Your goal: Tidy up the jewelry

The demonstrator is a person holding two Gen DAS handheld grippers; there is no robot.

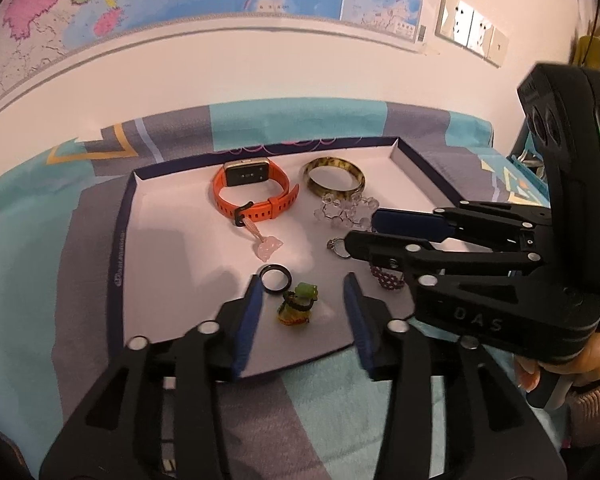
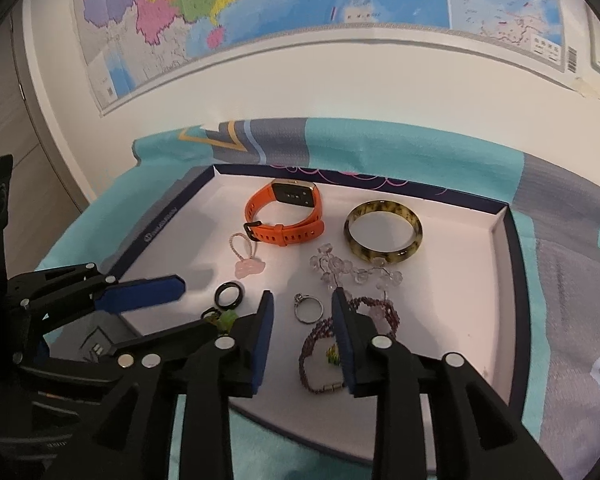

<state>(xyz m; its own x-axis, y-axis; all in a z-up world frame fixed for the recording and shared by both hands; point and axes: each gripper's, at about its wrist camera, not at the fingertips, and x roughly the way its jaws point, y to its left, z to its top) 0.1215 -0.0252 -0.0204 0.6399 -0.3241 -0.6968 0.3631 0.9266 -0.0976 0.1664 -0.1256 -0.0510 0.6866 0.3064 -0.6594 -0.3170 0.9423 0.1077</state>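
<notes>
Left gripper (image 1: 303,308): jaws spread wide, empty, low over the tray's near edge.
Right gripper (image 2: 302,334): jaws spread, empty, low over the tray's near right part.
Between left fingers: green charm (image 1: 297,305) lies in the gap, touching neither pad.
Black ring (image 1: 275,278): at 11 o'clock from the charm, just beside the left finger's tip.
Between right fingers: silver ring (image 2: 308,308) lies at the gap's far end; purple bracelet (image 2: 332,344) runs partly under the right finger.
Crystal string (image 2: 354,270): at 12 o'clock past the right gripper's tips, touching the bangle.
Bangle (image 2: 383,230): far right of the tray, lying flat.
Watch (image 2: 286,214): orange strap, far middle, on its side.
Pink charm (image 2: 250,267): at 11 o'clock from the right gripper, near the watch's buckle.
Tray (image 2: 496,264): white floor, dark rim, on a teal and grey cloth (image 2: 572,280).
Wall: map (image 2: 260,12) above the table.
</notes>
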